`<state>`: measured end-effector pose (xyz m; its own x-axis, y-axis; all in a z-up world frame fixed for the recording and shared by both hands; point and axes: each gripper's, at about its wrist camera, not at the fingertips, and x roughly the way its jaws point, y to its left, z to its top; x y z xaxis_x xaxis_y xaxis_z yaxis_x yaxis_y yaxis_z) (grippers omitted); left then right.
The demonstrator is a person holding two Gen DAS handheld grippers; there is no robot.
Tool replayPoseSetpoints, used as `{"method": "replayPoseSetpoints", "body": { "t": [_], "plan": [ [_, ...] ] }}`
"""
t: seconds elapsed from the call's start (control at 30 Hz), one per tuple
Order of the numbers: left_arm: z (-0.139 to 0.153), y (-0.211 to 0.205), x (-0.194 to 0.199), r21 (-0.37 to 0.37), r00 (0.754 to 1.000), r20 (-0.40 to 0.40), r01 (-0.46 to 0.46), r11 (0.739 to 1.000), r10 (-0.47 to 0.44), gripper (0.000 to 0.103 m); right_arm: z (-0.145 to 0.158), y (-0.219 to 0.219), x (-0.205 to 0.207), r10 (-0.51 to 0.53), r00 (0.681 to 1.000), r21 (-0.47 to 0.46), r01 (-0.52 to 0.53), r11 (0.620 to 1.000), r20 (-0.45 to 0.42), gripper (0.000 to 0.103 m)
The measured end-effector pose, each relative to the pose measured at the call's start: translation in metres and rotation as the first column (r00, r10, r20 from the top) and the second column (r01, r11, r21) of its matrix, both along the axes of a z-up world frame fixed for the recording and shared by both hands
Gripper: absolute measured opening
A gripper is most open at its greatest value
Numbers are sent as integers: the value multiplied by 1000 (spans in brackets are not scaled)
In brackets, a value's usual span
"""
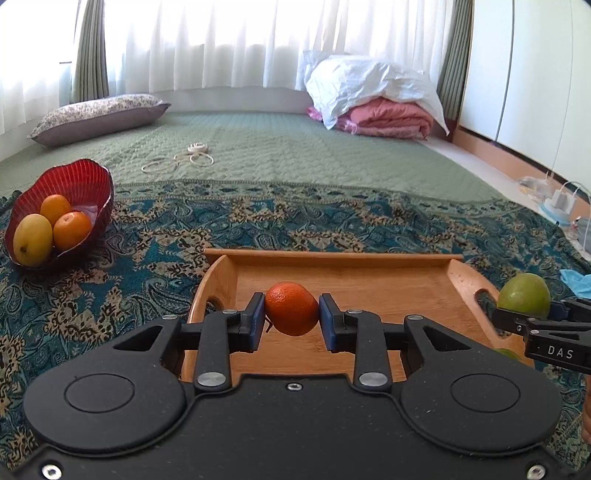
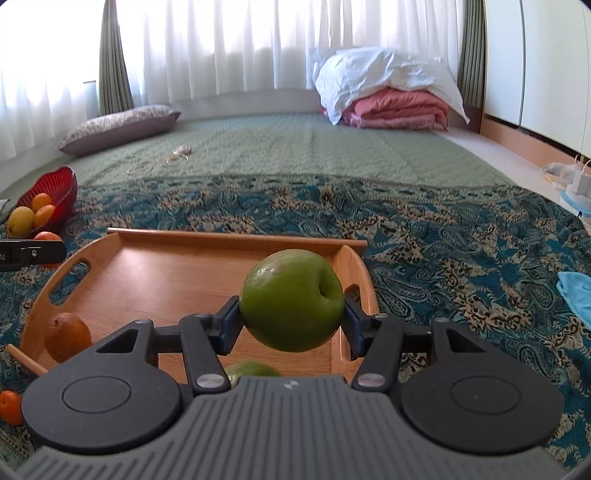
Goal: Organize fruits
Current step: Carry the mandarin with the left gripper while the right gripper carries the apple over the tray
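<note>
Curtains: white sheers (image 1: 207,33) glow across the far wall, with green drapes (image 1: 90,55) at the sides.
Pillow: a patterned one (image 1: 99,116) lies far left on the green quilt (image 1: 295,147).
Bowl: red, scalloped (image 1: 79,181), on the left of the teal paisley cloth (image 1: 147,258) — it holds a yellow mango (image 1: 32,239) and two oranges.
Rings: a few pale loops (image 1: 181,160) lie loose on the quilt beyond the bowl.
Left gripper (image 1: 291,317): its blue pads are pressed on a small orange (image 1: 291,312), held above the wooden tray (image 1: 332,256).
Tray: it sits on the paisley cloth; in the right wrist view another orange (image 2: 68,336) rests in its near left corner, and part of a green fruit shows under the gripper.
Right gripper (image 2: 291,317): spread wider, clamped on a green apple (image 2: 291,299), held above the tray's right end.
Bedding: a folded pink blanket (image 1: 388,120) under a white pillow (image 1: 369,85), far right.
Floor edge: white chargers and cables (image 1: 561,199) by the right wall — blue cloth (image 2: 576,295) nearer.
</note>
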<state>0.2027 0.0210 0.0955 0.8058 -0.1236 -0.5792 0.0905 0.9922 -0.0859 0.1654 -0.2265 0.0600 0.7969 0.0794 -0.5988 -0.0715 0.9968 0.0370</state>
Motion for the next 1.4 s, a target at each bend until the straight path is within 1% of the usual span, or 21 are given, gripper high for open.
{"method": "replayPoseSetpoints", "body": {
  "t": [0.13, 0.3, 0.47, 0.67, 0.93, 1.2, 1.4],
  "plan": [
    [-14, 0, 21, -11, 997, -71, -5, 1000, 4, 29, -7, -1, 18, 0, 998, 25, 2, 1000, -71, 59],
    [-30, 4, 41, -30, 986, -162, -33, 999, 28, 29, -16, 0, 36, -9, 987, 55, 18, 998, -163, 59],
    [-34, 2, 52, -10, 979, -203, -30, 1000, 27, 29, -21, 1, 53, -31, 968, 69, 50, 996, -251, 59],
    [-38, -1, 63, 15, 969, -245, -30, 999, 33, 29, -22, 6, 67, -27, 956, 40, 40, 998, -291, 59],
    [-45, 0, 73, 9, 952, -303, -33, 999, 35, 29, -28, 10, 77, -29, 938, 35, 43, 998, -345, 59],
    [-51, -1, 76, 14, 946, -323, -19, 1000, 23, 29, -29, 10, 79, -28, 935, 30, 41, 999, -354, 60],
    [-52, -3, 76, 34, 948, -318, -7, 999, 18, 29, -29, 10, 79, -27, 935, 30, 40, 999, -353, 60]
  ]
}}
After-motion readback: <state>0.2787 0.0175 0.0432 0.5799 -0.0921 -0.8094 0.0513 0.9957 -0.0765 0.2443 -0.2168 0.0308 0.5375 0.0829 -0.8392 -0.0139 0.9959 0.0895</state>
